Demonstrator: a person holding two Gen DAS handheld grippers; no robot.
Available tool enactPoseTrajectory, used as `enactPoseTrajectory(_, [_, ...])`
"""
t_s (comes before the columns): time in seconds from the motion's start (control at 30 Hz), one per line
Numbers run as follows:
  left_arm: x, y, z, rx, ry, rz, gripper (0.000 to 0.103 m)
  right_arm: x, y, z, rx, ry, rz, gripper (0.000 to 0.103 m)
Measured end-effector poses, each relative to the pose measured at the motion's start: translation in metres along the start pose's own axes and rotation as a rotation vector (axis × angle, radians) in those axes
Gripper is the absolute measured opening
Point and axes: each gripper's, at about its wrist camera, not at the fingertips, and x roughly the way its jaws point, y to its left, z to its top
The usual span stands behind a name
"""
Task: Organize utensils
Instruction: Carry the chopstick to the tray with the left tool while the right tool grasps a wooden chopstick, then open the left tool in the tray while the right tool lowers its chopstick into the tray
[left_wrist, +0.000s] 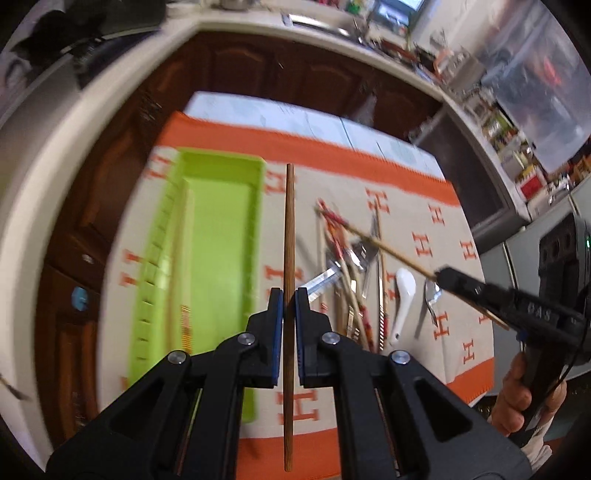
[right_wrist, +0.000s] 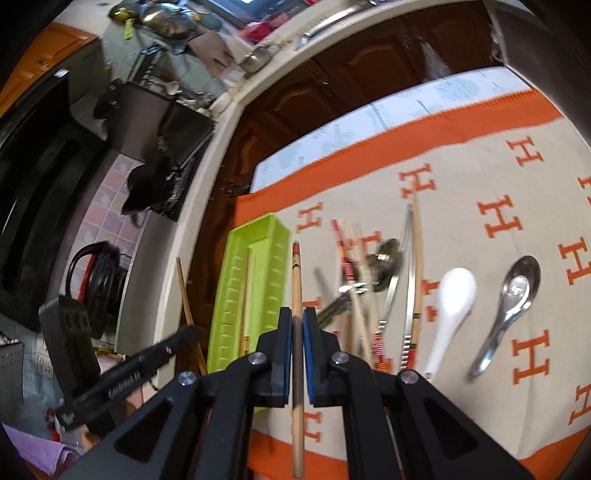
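Observation:
My left gripper (left_wrist: 289, 295) is shut on a dark brown chopstick (left_wrist: 289, 229) that stands lengthwise just right of the green tray (left_wrist: 218, 177). One light chopstick (left_wrist: 177, 258) lies along the tray's left side. My right gripper (right_wrist: 297, 315) is shut on a pale chopstick with a red-banded tip (right_wrist: 296, 280), held above the cloth right of the green tray (right_wrist: 275, 236). That gripper (left_wrist: 439, 275) shows at the right of the left wrist view, over the utensil pile (left_wrist: 351, 266). A white ceramic spoon (right_wrist: 452, 310) and a metal spoon (right_wrist: 513, 295) lie to the right.
An orange-bordered cloth with H marks (right_wrist: 498, 177) covers the table. Dark wooden cabinets (left_wrist: 258, 70) and a pale countertop (left_wrist: 44, 155) run behind it. A person's hand (left_wrist: 517, 398) grips the right tool. My left gripper (right_wrist: 147, 365) hangs beyond the table's left edge.

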Motion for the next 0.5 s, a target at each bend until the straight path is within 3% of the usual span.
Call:
enactPoseTrajectory(0.13, [-0.026, 0.03, 0.015, -0.012, -0.039, 0.044, 0.004, -0.001, 0.03, -0.002, -0.043, -0.012, 0.02, 0.005])
enactPoseTrajectory(0.27, [-0.026, 0.05, 0.03, 0.01, -0.032, 0.084, 0.004, 0.014, 0.06, -0.002, -0.074, -0.014, 0.014, 0.005])
enactPoseTrajectory(0.5, [0.051, 0.082, 0.053, -0.025, 0.073, 0.154, 0.004, 0.088, 0.092, -0.006, -0.059, 0.031, -0.063, 0.006])
